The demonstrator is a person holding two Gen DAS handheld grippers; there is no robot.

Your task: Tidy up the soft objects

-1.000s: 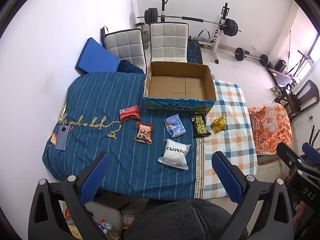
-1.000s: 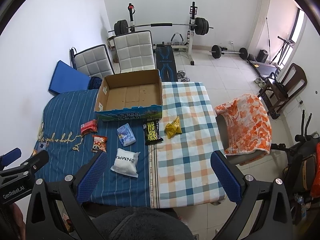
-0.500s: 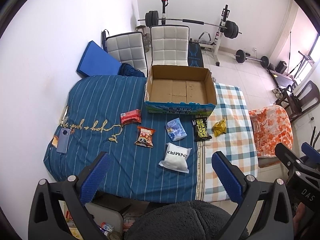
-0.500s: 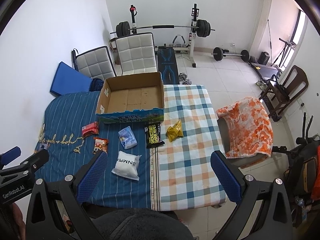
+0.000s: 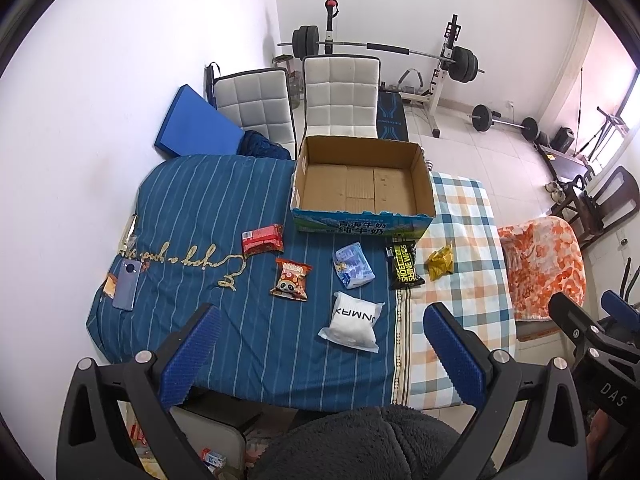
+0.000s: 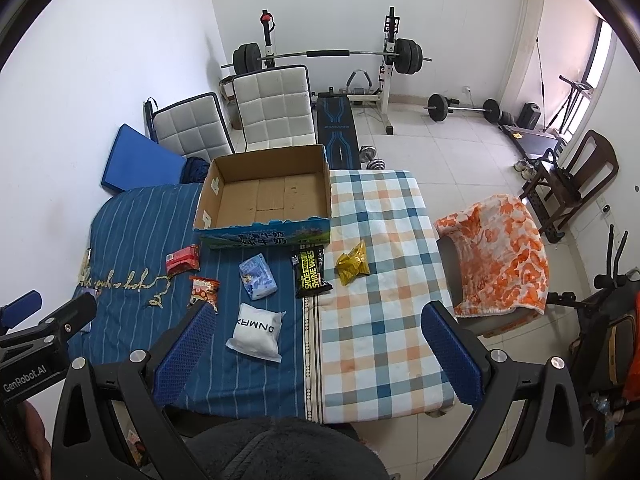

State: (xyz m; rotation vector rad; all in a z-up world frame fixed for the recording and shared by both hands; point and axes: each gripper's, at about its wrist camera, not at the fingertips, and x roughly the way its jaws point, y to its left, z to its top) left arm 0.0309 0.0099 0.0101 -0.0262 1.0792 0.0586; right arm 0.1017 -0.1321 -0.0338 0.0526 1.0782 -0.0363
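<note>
Your left gripper (image 5: pixel 320 344) and right gripper (image 6: pixel 316 340): fingers spread, holding nothing, above packets; box (image 5: pixel 362 184) empty.

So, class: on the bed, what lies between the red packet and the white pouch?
The panda snack bag lies between the red packet and the white pouch, apart from both on the striped blue cover; the left wrist view shows it best.

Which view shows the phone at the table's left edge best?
The left wrist view: the phone lies fully visible on the striped cloth. In the right wrist view, the left gripper hides nearly all of it.
</note>
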